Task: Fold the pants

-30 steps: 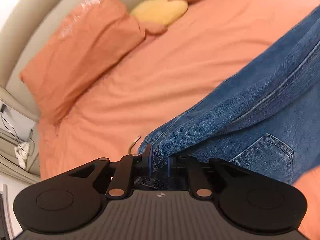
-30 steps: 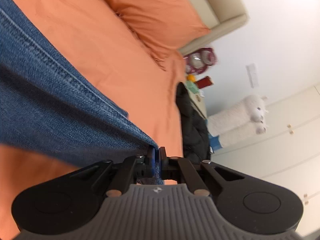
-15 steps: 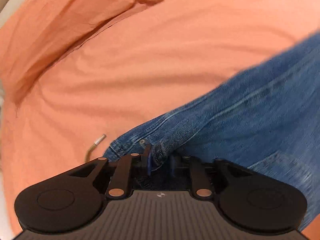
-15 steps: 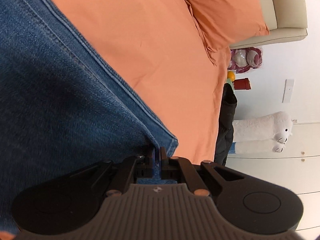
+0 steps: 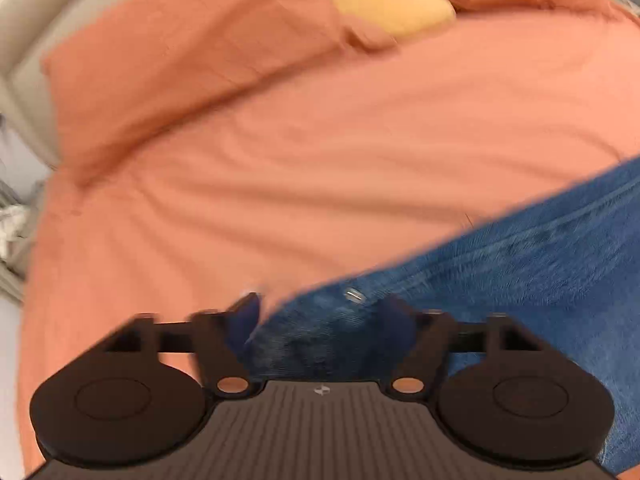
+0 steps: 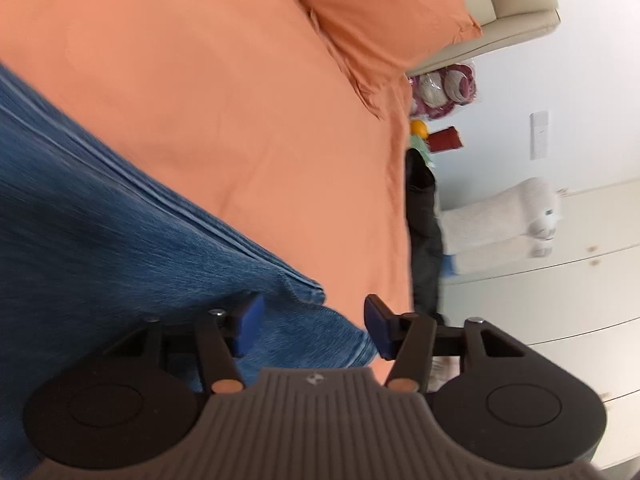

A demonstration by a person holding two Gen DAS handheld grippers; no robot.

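Blue denim pants [image 5: 520, 272] lie on the orange bed [image 5: 320, 168]. In the left wrist view my left gripper [image 5: 320, 320] is open, its blue pads spread on either side of the waistband corner with a metal rivet [image 5: 354, 295]. In the right wrist view the pants [image 6: 100, 220] stretch off to the left, and my right gripper [image 6: 312, 324] is open above the hem corner [image 6: 308, 292], which lies flat on the bed [image 6: 200, 80]. Neither gripper holds the cloth.
Orange pillows [image 5: 180, 60] and a yellow cushion [image 5: 392, 8] lie at the head of the bed by a beige headboard [image 6: 516, 0]. Off the bed's right edge are a dark bag [image 6: 424, 232], a white plush alpaca [image 6: 508, 224], and white cabinets [image 6: 560, 320].
Both grippers were shut on the pants and have opened, letting go of the waistband corner and the hem corner. The pants now lie on the bed.
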